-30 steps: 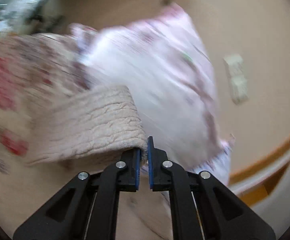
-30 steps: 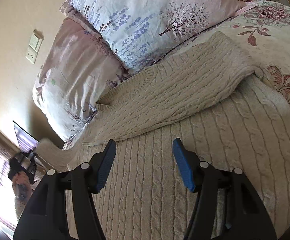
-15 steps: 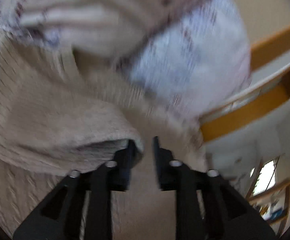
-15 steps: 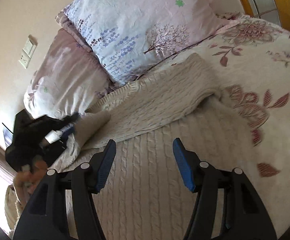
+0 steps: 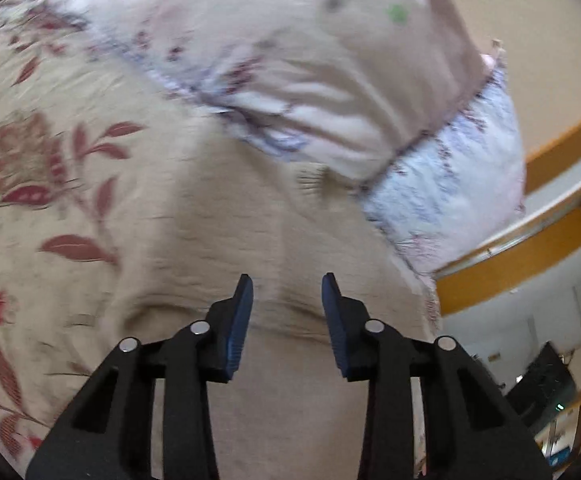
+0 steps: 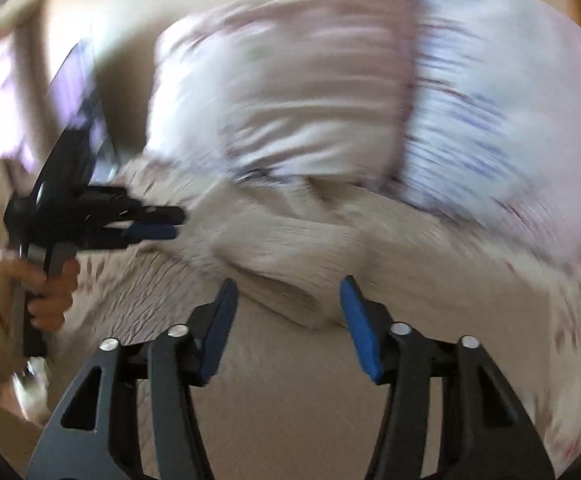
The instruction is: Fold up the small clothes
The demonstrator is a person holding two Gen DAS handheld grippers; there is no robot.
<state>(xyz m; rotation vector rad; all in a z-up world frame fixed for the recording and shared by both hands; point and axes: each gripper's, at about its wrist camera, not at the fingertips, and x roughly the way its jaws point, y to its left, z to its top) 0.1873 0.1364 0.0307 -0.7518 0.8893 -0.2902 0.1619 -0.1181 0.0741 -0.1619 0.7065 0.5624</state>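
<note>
I am spreading my left gripper [image 5: 286,300], just letting the sweater [image 5: 258,220] sleeve drop folded; right gripper [image 6: 286,300] is gaping, empty

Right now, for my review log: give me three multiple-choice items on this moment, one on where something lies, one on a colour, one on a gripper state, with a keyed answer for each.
1. Where does the knitted sweater lie relative to the pillows?
A. In front of them, on the floral bedspread
B. On top of them
C. On the floor

2. What colour are the pads on the right gripper's fingers?
A. Red
B. Blue
C. White

3. What state is the left gripper in?
A. Shut on the sweater
B. Shut on nothing
C. Open, holding nothing

Answers:
1. A, since both wrist views show the beige knit spread on the bed below the pillows.
2. B, since blue pads line the black fingers.
3. C, since its jaws stand apart with only knit fabric seen beyond the gap.
</note>
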